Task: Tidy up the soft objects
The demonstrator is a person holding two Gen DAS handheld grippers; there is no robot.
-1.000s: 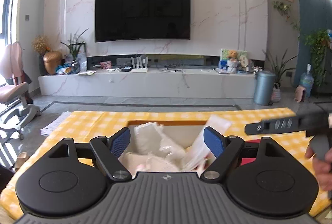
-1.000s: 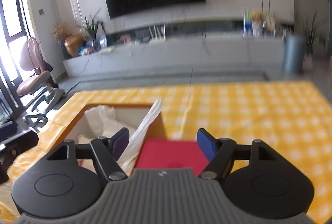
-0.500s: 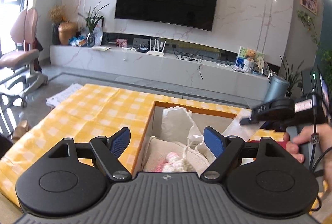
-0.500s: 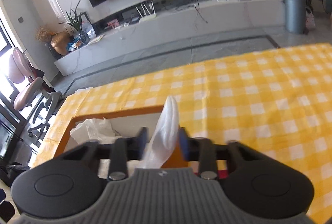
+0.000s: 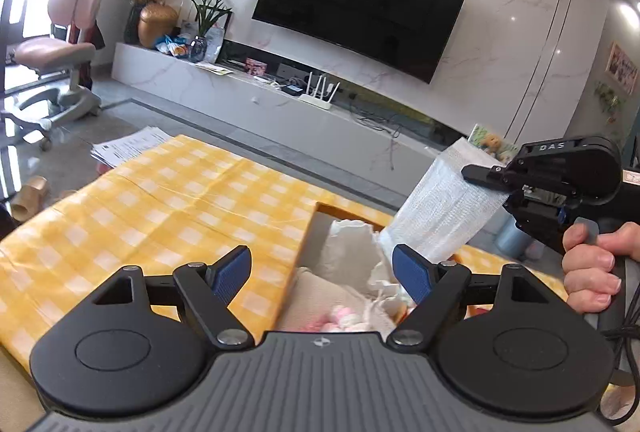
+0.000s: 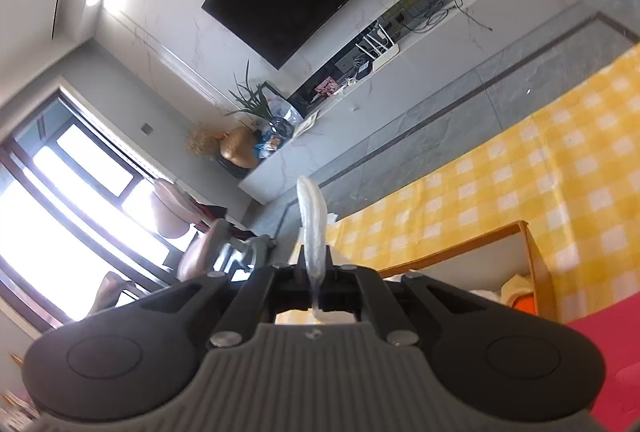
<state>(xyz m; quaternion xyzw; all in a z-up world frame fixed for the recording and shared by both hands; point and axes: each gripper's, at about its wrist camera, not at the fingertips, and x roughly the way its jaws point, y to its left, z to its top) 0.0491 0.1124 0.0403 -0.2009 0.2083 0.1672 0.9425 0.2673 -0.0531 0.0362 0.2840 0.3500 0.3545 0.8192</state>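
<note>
A: Progress looks partial. The right gripper is clamped on a white mesh-wrapped packet, held above and to the right of the left gripper, whose blue pads stand apart with nothing between them.

B: And the rest?

A: The box just ahead of the left gripper already holds white cloth and something pink. I judge the packet not yet stowed; a red item beside the right gripper may remain.
</note>
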